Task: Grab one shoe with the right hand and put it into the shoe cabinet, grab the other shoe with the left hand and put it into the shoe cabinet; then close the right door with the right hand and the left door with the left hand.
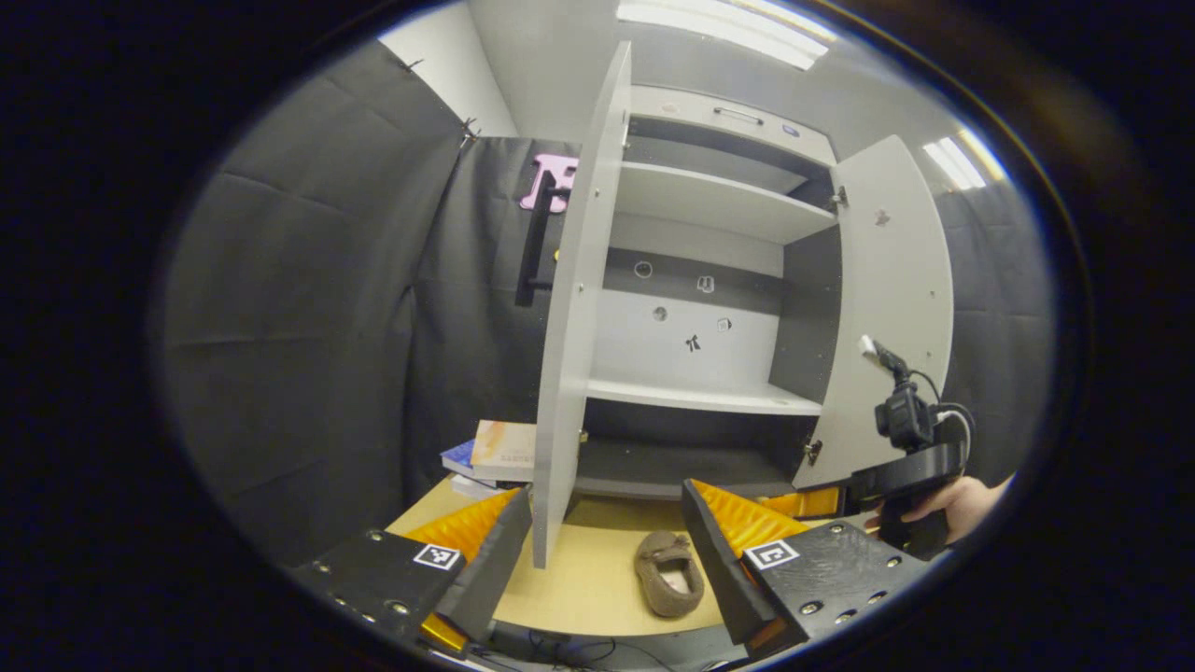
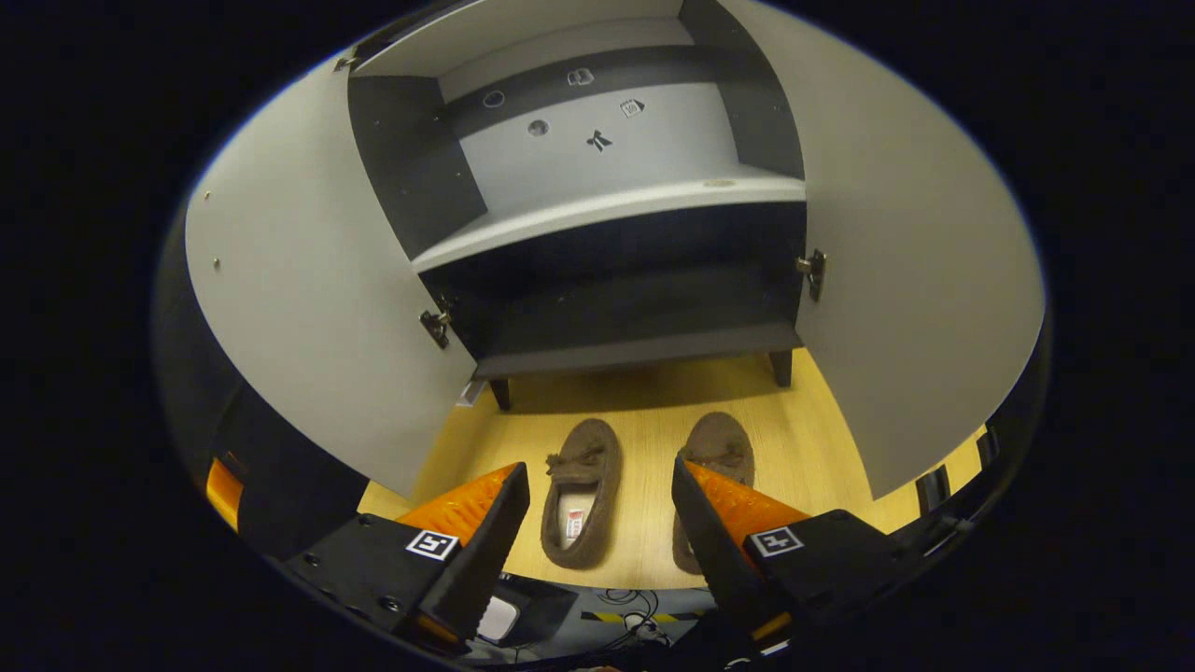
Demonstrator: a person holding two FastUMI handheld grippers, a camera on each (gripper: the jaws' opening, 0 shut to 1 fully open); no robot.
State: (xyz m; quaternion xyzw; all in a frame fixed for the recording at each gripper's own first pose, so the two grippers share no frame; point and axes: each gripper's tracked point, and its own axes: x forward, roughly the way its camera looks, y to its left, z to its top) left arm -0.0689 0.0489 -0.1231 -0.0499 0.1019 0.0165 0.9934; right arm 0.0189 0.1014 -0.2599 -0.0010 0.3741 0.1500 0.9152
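From the left gripper view, the left gripper (image 1: 607, 546) hangs with its fingers spread wide, holding nothing and touching nothing. Between them, down on the wooden floor (image 1: 588, 579), lies one brown slipper (image 1: 669, 573), in front of the shoe cabinet (image 1: 709, 308). The cabinet's two doors, the left door (image 1: 579, 308) and the right door (image 1: 887, 308), both stand open. A small stack of books (image 1: 490, 457) sits on the floor beside the left door. Farther right, a hand (image 1: 962, 504) holds the right gripper (image 1: 910, 467); its jaws cannot be made out here.

From the right gripper view, the right gripper (image 2: 597, 532) is wide open and empty, above two brown slippers, the left slipper (image 2: 579, 490) and the right slipper (image 2: 714, 467), side by side on the floor just before the cabinet's dark bottom compartment (image 2: 635, 299).
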